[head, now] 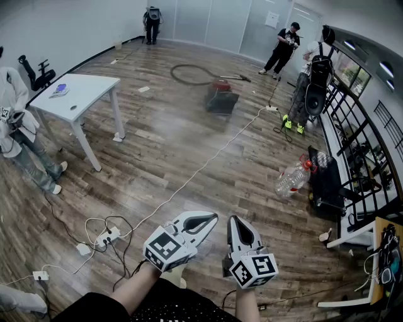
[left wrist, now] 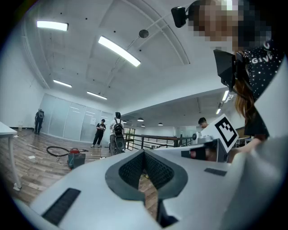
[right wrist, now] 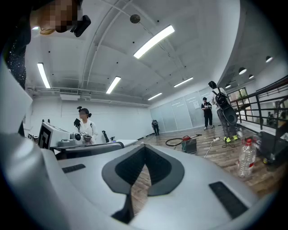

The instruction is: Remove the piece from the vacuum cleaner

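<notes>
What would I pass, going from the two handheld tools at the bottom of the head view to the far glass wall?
Left gripper and right gripper, both shut and empty → white cable on the floor → red vacuum cleaner → dark hose loop → person standing at the glass wall.

**Bright, even indoor light with strong fisheye bending**

Long ceiling strip lights (left wrist: 119, 50) glow white overhead in both gripper views, giving bright, even light. In the head view the wooden floor (head: 189, 144) shows a pale, hazy sheen at its middle, and shadows are soft and short. All three views bow outward toward dark, rounded corners. The left gripper (left wrist: 144, 155) and right gripper (right wrist: 145, 150) are evenly lit close up, without glare.
</notes>
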`<state>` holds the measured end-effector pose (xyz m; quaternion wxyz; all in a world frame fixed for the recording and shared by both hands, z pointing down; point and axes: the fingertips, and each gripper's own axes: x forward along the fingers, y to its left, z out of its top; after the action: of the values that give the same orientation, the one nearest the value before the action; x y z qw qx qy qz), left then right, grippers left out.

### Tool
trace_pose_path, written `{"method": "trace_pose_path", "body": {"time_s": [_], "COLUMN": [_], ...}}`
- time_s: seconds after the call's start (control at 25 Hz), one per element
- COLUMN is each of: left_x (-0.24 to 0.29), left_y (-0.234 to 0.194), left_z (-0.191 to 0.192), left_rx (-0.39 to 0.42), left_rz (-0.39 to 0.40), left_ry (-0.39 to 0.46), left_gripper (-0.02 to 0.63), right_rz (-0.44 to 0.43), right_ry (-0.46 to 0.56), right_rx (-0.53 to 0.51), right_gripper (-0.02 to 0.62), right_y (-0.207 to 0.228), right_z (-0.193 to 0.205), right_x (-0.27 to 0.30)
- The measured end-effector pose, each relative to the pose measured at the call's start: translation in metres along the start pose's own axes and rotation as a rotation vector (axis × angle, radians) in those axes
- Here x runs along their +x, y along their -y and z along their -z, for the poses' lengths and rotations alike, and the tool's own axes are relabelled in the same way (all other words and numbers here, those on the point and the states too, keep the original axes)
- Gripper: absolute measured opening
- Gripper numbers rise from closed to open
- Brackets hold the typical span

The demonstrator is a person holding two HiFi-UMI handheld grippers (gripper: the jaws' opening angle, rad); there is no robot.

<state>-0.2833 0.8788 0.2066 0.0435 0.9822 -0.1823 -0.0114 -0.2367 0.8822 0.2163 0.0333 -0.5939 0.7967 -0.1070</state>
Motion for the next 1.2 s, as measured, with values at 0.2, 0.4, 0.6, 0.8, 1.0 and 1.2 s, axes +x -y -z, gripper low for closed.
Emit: {"method": "trace_pose_path", "body": {"time_s": [0.2,0.4,0.6,0.8,1.0,1.2], "left_x": [0.027,0.060,0.111,0.176,0.241,0.291], "left_y": [-0.019,-0.051,-0.105,-0.176,-0.246,-0.293], "left_z": [0.000,0.000,-0.003,-0.013,-0.025,-0.033], "left_rx": [-0.002,-0.006,-0.003,0.008,0.016,0.015], "left_rz": [0.008,0.027,0.039,0.052,0.080,0.118], "left_ry": [0.008,0.012,0.003,-0.001,0.015,0.009], "left_gripper": [0.005,0.005,0.005,0.005,0.005,0.005], "right_rz": [0.008,0.017,0.039,0.058,0.039,0.020], "right_ry": [0.015,0.000,-0.006,-0.003,0.050,0.049], "right_rx": [-0.008,-0.020,-0.021,-0.046,-0.056,-0.058], "right_gripper": [0.009,0.009,0.011,0.010,0.011,0.009], "right_y": [0.024,0.053,0.099,0.160,0.215,0.245], "right_z": [-0.008,-0.012,-0.026,-0.057,-0.088,-0.097], "right_x": [0.017,0.052,0.105,0.174,0.252,0.304]}}
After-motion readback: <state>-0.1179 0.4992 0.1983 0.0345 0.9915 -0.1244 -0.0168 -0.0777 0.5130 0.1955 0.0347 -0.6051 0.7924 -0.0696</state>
